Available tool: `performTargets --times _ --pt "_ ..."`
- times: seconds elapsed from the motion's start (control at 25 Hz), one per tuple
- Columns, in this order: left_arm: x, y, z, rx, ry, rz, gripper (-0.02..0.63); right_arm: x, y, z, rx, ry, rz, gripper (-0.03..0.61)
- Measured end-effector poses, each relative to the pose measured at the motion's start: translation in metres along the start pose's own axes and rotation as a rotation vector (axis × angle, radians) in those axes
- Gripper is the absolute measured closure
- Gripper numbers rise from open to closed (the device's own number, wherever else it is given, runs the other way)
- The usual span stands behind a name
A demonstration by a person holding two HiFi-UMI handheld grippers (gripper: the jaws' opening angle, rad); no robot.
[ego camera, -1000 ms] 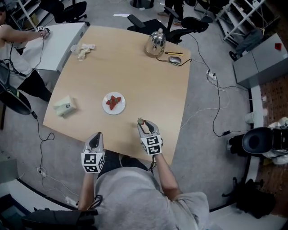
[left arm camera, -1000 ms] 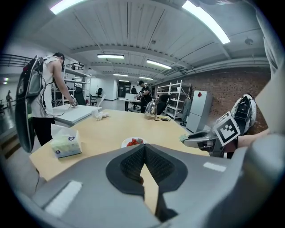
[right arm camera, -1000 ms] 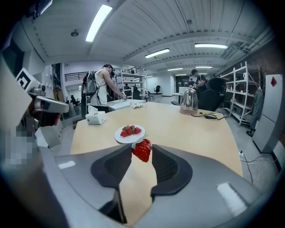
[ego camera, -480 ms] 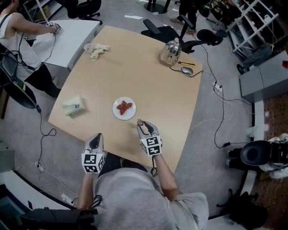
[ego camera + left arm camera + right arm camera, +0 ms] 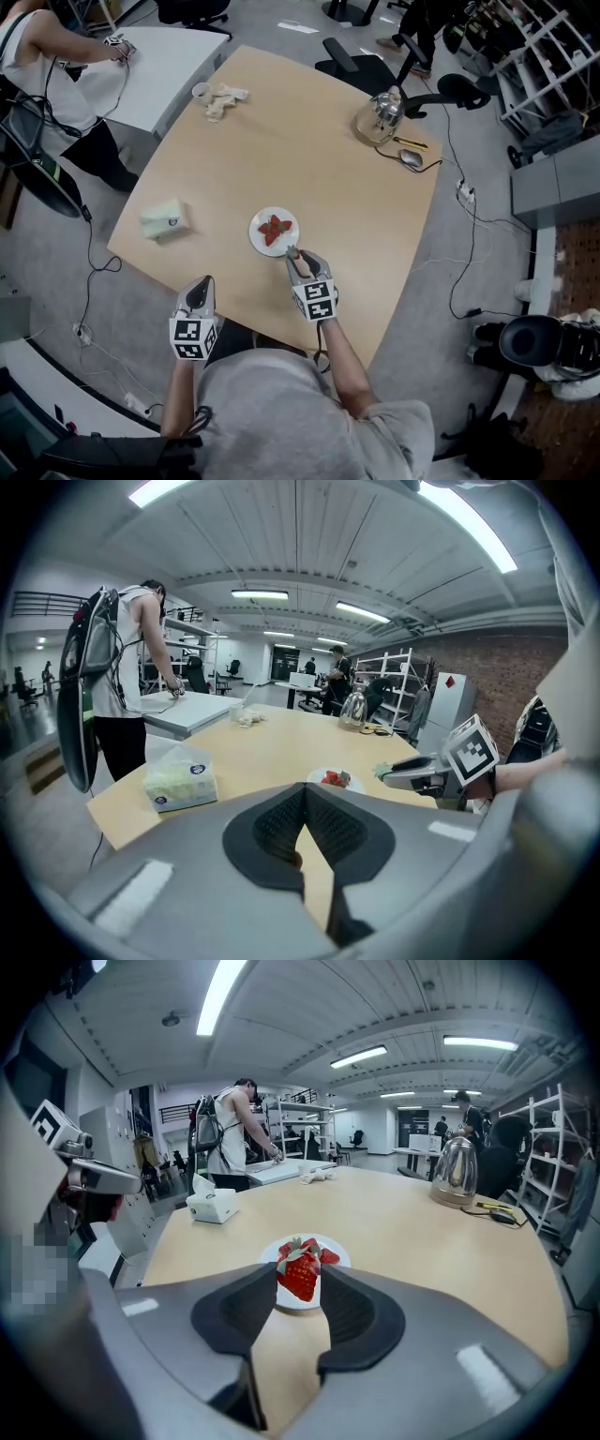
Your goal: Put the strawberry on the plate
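Wooden table [image 5: 356, 178], right fingers [image 5: 236, 1312] pinching strawberry [image 5: 300, 1277], leaves toward plate [image 5: 259, 241], left fingers [image 5: 272, 829] together

No legible word, brand or number anywhere in these views. Only black-and-white square code patterns on the left gripper [image 5: 202, 284] and the right gripper [image 5: 293, 254], patterns rather than letters or digits. Also a small round blue logo on the front of the tissue box [image 5: 183, 778], too small to read, and a plain red diamond sign on the white cabinet [image 5: 448, 705], bearing no readable characters.
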State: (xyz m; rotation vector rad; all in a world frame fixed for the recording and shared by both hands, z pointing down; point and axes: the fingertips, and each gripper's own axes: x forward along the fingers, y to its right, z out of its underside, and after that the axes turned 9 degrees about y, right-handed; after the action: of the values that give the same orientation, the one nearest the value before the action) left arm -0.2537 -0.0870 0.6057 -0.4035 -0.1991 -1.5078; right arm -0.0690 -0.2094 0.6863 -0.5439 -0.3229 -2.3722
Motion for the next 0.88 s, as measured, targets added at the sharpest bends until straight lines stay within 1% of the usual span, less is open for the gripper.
performTargets --times 0.28,0.48,0.88 --pt "0.012 -0.020 0.004 -0.016 -0.031 -0.020 0.594 0.032 0.000 0.007 -0.021 -0.049 -0.019 0.430" --pt "0.024 -0.033 0.006 -0.018 -0.049 -0.024 0.594 0.049 0.001 0.017 -0.009 -0.080 -0.026 0.430" --pt "0.037 -0.043 0.011 -0.027 -0.091 -0.024 0.594 0.064 0.001 0.033 0.011 -0.126 -0.032 0.429"
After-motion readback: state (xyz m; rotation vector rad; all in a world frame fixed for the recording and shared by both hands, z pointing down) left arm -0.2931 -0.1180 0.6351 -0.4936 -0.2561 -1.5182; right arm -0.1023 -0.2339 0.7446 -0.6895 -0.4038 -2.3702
